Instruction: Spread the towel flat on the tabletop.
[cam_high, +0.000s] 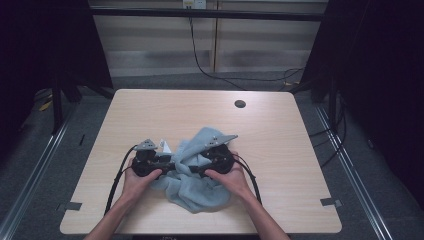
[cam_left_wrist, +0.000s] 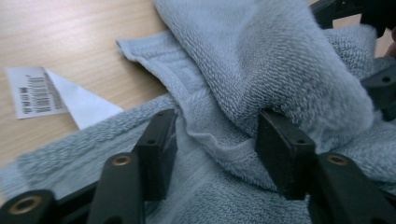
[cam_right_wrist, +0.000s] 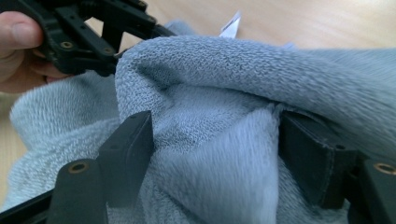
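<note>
Two claws are seen buried in one crumpled grey-blue towel (cam_high: 197, 172), which lies on the near middle of the tabletop (cam_high: 150, 110). Left claw (cam_left_wrist: 212, 140): jaws about half open, a hemmed fold of towel lying between them; the right pad is touched by cloth, the left pad stands slightly apart. Right claw (cam_right_wrist: 215, 149): jaws wide, a thick bunch of towel packed between them; a firm pinch cannot be told. A white label (cam_left_wrist: 51, 95) is noted on the wood beside the towel's edge.
</note>
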